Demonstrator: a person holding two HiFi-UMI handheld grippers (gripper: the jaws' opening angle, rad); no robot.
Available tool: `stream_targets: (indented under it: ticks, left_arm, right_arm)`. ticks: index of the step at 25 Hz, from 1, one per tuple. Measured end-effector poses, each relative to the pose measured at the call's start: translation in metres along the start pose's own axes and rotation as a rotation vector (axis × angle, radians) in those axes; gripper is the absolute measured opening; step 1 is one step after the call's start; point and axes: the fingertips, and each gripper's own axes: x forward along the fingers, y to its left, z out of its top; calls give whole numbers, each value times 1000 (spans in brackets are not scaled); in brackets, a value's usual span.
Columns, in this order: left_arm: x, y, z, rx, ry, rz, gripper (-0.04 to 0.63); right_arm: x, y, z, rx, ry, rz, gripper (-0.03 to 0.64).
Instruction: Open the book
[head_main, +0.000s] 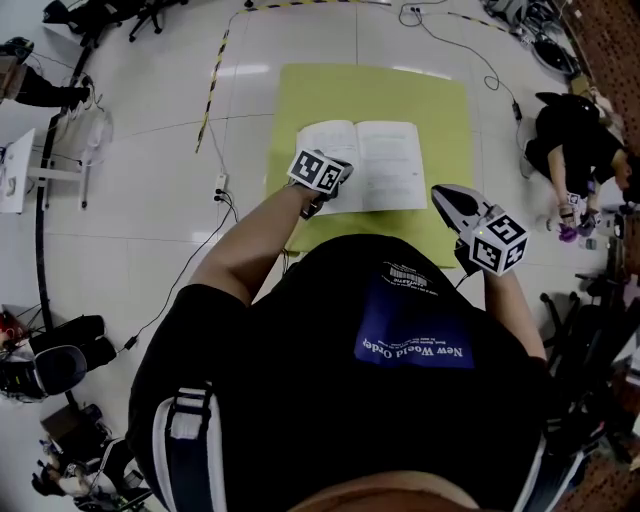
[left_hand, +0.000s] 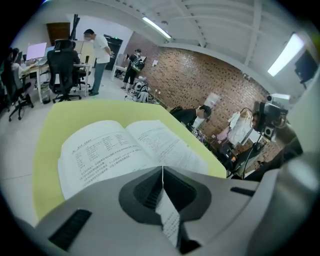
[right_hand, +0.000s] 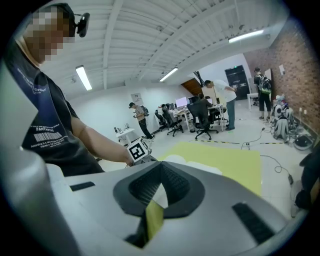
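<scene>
A book (head_main: 365, 160) lies open and flat on a yellow-green surface (head_main: 440, 100), its white printed pages facing up. My left gripper (head_main: 330, 182) hovers at the near left corner of the book, shut, with nothing between its jaws. From the left gripper view (left_hand: 162, 167) both pages of the book (left_hand: 125, 145) spread out just beyond the closed tips. My right gripper (head_main: 440, 192) is held off the book's near right corner, over the yellow-green surface's near right part, also shut and empty. The right gripper view (right_hand: 161, 164) shows a strip of the book (right_hand: 180, 160) past its jaws.
A power strip with cables (head_main: 220, 185) lies on the floor left of the yellow-green surface. A person in black (head_main: 575, 140) crouches at the right amid equipment. Office chairs and desks with people standing (left_hand: 97, 55) fill the far side. A brick wall (left_hand: 200, 75) runs along one side.
</scene>
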Motion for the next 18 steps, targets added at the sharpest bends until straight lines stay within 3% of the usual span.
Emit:
stream_targets:
  ticks: [8,18]
  left_arm:
    - [-28,-5,17,-43,-84,-30,6]
    - [-37,-5,17,-52,-92,-23,6]
  right_arm:
    - [1,5,9,-10,-13,10,-12]
    - [0,7,15,-18,-31,10,-12]
